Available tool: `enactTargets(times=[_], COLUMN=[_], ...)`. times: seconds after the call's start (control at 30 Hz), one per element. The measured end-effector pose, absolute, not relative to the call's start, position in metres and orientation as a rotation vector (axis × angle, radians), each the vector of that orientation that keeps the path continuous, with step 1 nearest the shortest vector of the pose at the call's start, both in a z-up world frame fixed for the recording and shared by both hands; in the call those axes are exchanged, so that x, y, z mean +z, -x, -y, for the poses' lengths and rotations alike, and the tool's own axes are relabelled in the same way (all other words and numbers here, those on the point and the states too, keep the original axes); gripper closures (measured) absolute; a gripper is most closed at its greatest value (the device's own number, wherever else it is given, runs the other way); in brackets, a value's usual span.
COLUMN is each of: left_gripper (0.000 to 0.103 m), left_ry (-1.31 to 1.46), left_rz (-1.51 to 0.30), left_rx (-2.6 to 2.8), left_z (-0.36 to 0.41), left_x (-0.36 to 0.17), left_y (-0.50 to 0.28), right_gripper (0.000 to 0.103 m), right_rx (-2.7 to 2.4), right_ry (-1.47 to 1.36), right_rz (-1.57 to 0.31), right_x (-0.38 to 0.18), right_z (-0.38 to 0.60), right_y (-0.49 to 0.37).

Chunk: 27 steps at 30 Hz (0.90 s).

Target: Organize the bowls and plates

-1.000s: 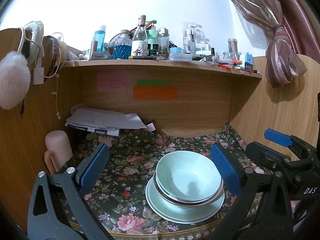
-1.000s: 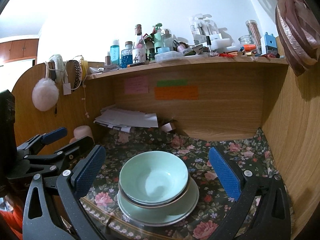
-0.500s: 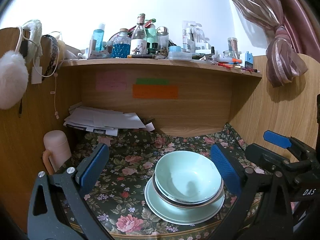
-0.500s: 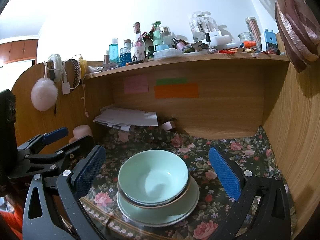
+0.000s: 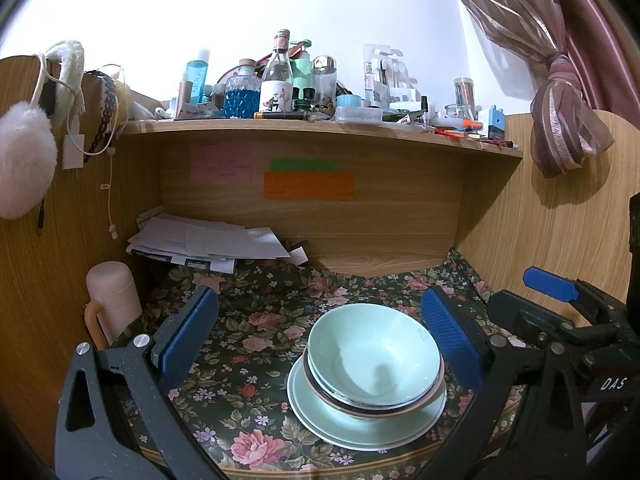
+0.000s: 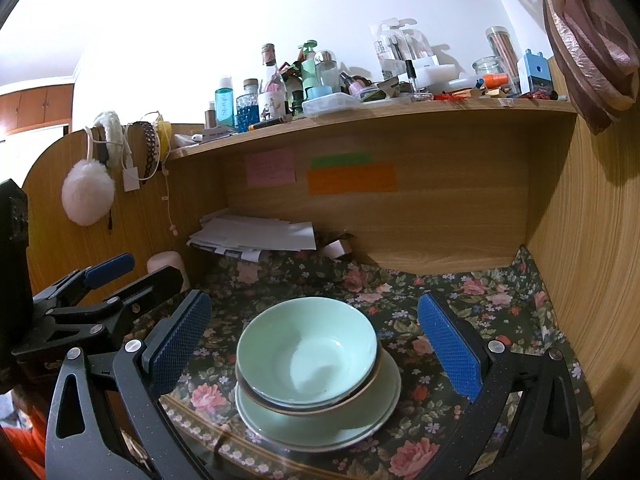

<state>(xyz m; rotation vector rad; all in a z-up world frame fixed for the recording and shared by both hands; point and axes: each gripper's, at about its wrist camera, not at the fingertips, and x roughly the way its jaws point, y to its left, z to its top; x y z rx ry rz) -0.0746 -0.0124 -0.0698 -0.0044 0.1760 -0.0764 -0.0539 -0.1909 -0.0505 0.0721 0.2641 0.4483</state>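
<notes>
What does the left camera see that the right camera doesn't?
Only the left wrist view shows the whole pink cup with its handle, and the right gripper off to the side.

Only the right wrist view shows the brown cupboards far away, and the left gripper off to the side, which half hides the cup.

Both show the stacked green bowls sitting on a green plate on the flowery cloth, the paper pile, the sticky notes and the bottle-covered shelf. Both jaws are wide open and hold nothing.

Warm indoor light; wall point(image 5: 360, 8) overexposed top left; strong fisheye bending; dark vignetted corners.
</notes>
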Motion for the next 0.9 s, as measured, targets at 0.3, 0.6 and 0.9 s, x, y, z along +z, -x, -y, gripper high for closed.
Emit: enactTargets(times=[0.3, 0.6, 0.9], left_gripper=[0.000, 0.000, 0.000], left_ry=[0.009, 0.021, 0.019], left_rz=[-0.182, -0.186, -0.186], left_rx=[-0.079, -0.083, -0.073], left_z=[0.018, 0.023, 0.025], left_x=[-0.071, -0.070, -0.069], left_y=[0.075, 0.073, 0.069], right_gripper=[0.000, 0.000, 0.000], right_rx=[0.433, 0.431, 0.430], right_ry=[-0.069, -0.070, -0.076], right_rz=[-0.253, -0.248, -0.247], right_x=[-0.050, -0.048, -0.046], right_z=[0.189, 0.190, 0.190], right_y=[0.055, 0.054, 0.051])
